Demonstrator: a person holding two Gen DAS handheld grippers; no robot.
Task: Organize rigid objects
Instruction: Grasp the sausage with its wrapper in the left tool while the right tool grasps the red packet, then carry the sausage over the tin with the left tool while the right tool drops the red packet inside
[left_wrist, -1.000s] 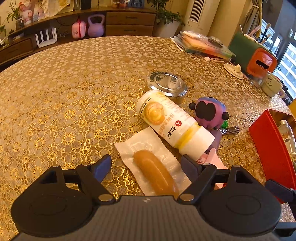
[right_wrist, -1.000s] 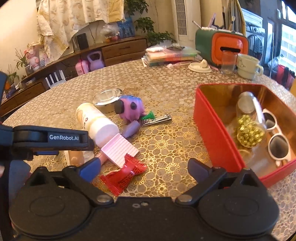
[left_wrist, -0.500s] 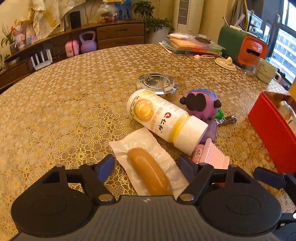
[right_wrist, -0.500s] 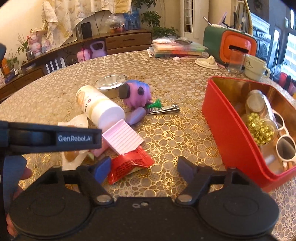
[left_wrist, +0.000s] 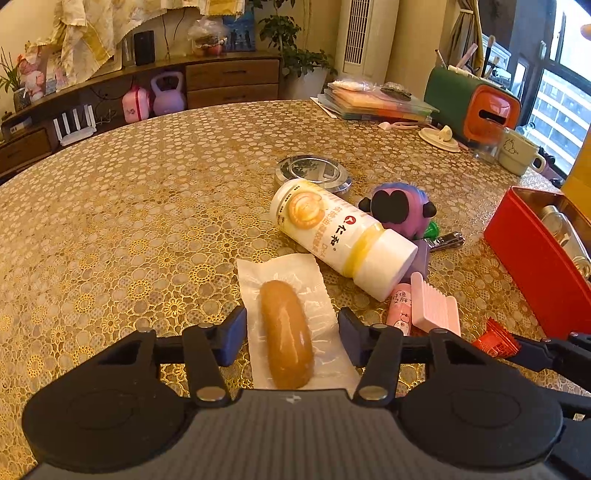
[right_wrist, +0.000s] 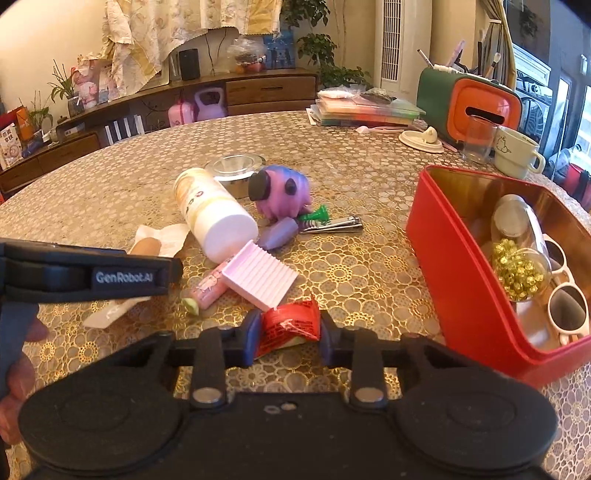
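My left gripper (left_wrist: 291, 334) is closing around the sausage (left_wrist: 285, 334), which lies in its clear wrapper (left_wrist: 317, 291) between my fingers; the pads sit at the wrapper's edges without pressing the sausage. Just past my right finger lies the bottle (left_wrist: 341, 236) on its side, with the pink comb (left_wrist: 434, 308) beyond it. My right gripper (right_wrist: 290, 338) is closing too, narrow, its pads touching both sides of the red packet (right_wrist: 290, 326). The red box (right_wrist: 469, 280) stands off my right finger, well apart, holding sunglasses (right_wrist: 567, 306).
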